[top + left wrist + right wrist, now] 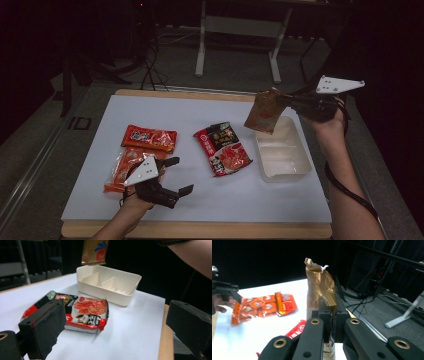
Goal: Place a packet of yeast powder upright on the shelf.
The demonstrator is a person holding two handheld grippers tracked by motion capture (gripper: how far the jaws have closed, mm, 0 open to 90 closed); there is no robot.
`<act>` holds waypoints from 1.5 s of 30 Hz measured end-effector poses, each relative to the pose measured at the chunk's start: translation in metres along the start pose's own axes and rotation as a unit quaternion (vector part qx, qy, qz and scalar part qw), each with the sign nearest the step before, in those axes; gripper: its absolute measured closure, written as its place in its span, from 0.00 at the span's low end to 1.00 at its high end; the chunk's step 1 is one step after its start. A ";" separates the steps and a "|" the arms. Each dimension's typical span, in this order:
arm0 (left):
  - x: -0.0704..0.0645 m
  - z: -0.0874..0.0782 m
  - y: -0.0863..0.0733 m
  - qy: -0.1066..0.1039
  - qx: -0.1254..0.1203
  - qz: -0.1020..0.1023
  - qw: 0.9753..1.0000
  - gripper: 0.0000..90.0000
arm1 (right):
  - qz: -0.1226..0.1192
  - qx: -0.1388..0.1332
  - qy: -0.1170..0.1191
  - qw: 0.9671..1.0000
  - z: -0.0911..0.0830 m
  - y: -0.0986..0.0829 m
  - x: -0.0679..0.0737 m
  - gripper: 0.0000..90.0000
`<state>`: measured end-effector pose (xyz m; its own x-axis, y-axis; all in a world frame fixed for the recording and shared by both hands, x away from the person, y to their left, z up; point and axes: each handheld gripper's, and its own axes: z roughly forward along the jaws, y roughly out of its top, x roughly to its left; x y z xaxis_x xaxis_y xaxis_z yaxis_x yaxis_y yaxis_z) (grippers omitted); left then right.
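My right gripper [286, 101] is shut on a gold-brown snack packet [264, 111] and holds it in the air over the far end of a white divided tray [283, 168]. That packet [320, 287] rises pinched between its jaws, and its lower end [94, 251] hangs above the tray [110, 293]. My left gripper [179, 175] rests open near the board's front left with nothing between its fingers. A red noodle packet [223, 147] lies flat mid-board, in front of the left jaws [85, 312].
Two orange-red snack packets [149, 138] [125, 167] lie at the left of the white board [170, 107]; they also appear in the right gripper view [265, 305]. A wooden table edge [200, 230] runs along the front. Table legs and cables stand on the floor beyond.
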<state>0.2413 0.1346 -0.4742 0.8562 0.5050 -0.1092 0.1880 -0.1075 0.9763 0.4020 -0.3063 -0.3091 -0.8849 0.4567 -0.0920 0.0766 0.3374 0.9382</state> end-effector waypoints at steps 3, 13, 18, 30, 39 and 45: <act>0.001 0.000 -0.003 -0.002 0.006 0.003 1.000 0.04 | -0.010 -0.002 -0.007 1.000 0.000 -0.003 -0.011 0.98; -0.001 0.002 -0.011 -0.010 0.013 -0.005 1.000 0.04 | 0.003 -0.001 -0.022 1.000 0.003 -0.015 -0.037 0.98; 0.001 0.001 -0.015 -0.009 0.012 -0.019 1.000 0.04 | 0.010 0.017 -0.042 0.999 0.005 -0.028 -0.054 0.98; 0.001 0.004 -0.017 -0.011 0.013 -0.026 1.000 0.04 | 0.010 0.040 -0.073 0.996 0.015 -0.043 -0.067 0.98; 0.001 0.006 -0.018 -0.013 0.013 -0.027 0.999 0.04 | -0.006 0.074 -0.081 0.994 0.027 -0.050 -0.068 0.98; 0.001 0.007 -0.019 -0.013 0.014 -0.030 0.999 0.04 | 0.012 0.057 -0.072 0.996 0.031 -0.057 -0.070 0.98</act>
<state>0.2420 0.1316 -0.4944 0.8551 0.4893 -0.1716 0.2513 -0.1016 0.9626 0.4739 -0.3324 -0.3659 -0.8080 0.5758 -0.1243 0.1564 0.4131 0.8971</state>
